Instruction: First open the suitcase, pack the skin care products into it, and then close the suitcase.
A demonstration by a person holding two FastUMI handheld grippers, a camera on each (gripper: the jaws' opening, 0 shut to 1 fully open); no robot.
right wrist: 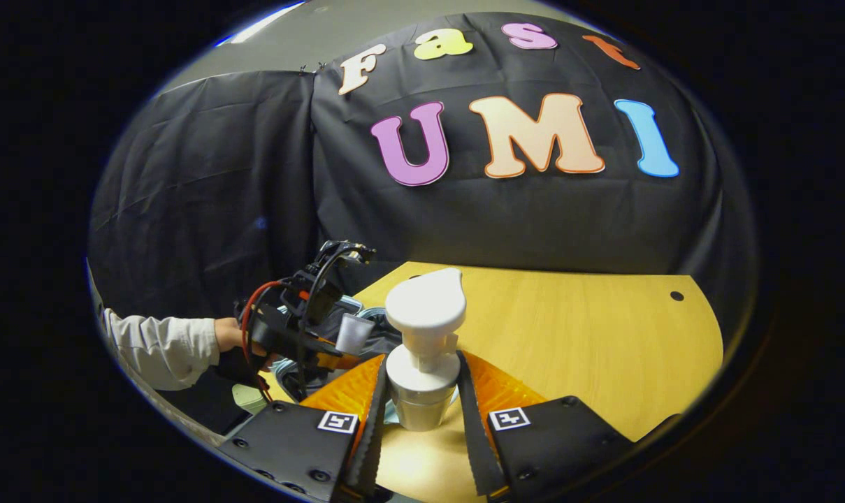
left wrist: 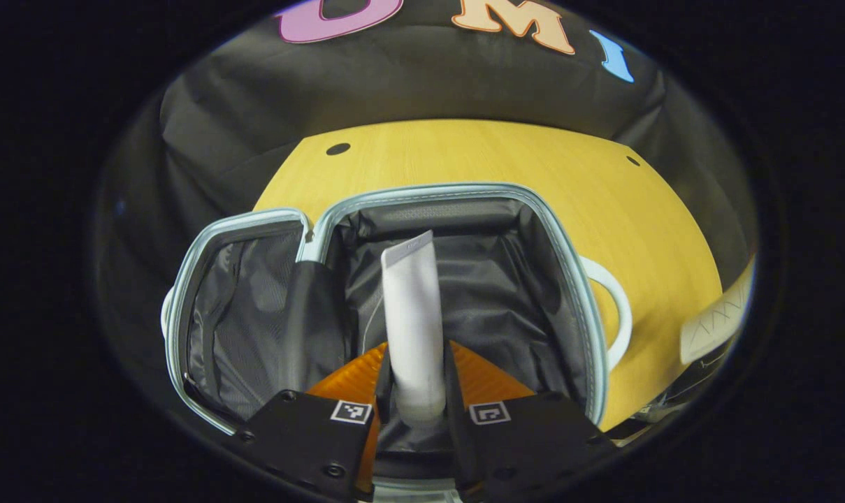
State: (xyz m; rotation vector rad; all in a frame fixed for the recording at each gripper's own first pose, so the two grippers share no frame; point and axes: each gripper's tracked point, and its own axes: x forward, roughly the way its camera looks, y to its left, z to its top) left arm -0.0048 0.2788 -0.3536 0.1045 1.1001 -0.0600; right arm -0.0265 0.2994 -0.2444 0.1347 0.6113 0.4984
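Item one: my left claw grips a white tube, both fingers pressed on it, directly above the open suitcase with its dark lining.

Item two: my right claw clenches a white pump bottle upright between its fingers over the wooden table; the suitcase lies to its left.

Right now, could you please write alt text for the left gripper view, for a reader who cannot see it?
The left gripper holds a white squeeze tube between its fingers, over the dark-lined inside of an open suitcase with pale blue trim. The suitcase lies on a light wooden table.
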